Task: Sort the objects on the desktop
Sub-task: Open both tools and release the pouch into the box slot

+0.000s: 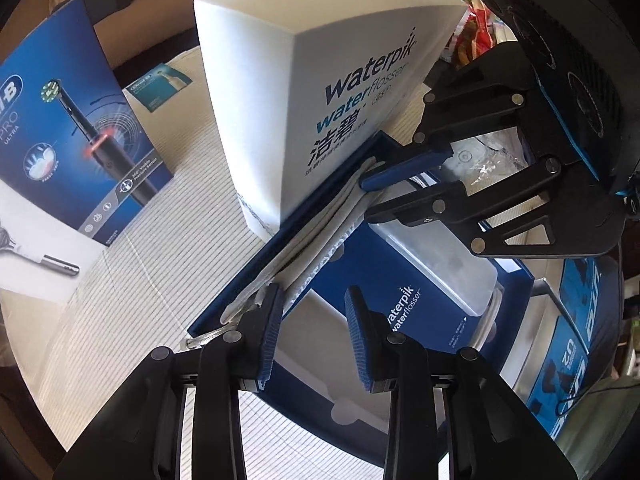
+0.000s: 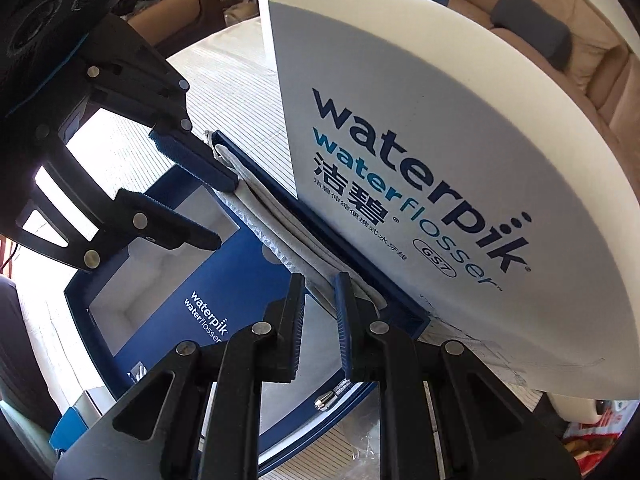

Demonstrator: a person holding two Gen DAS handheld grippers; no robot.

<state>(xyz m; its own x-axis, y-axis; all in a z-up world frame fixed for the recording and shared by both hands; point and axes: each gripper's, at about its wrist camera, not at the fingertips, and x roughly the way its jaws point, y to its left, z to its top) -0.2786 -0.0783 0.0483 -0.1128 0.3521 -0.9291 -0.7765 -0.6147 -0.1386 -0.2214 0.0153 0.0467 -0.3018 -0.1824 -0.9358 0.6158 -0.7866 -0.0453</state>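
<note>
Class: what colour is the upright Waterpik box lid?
The upright white cardboard Waterpik box lid is white with navy and teal lettering; right wrist view shows it best.

Three boxes (image 1: 320,92), two grippers (image 1: 314,336)

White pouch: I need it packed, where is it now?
In both wrist views, the white pouch lies along the open blue box edge beside the upright white Waterpik lid.

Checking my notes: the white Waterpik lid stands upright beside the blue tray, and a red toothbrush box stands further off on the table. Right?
Not quite. The toothbrush box is blue, not red, as the left wrist view shows. The white Waterpik lid does stand upright beside the blue tray.
</note>
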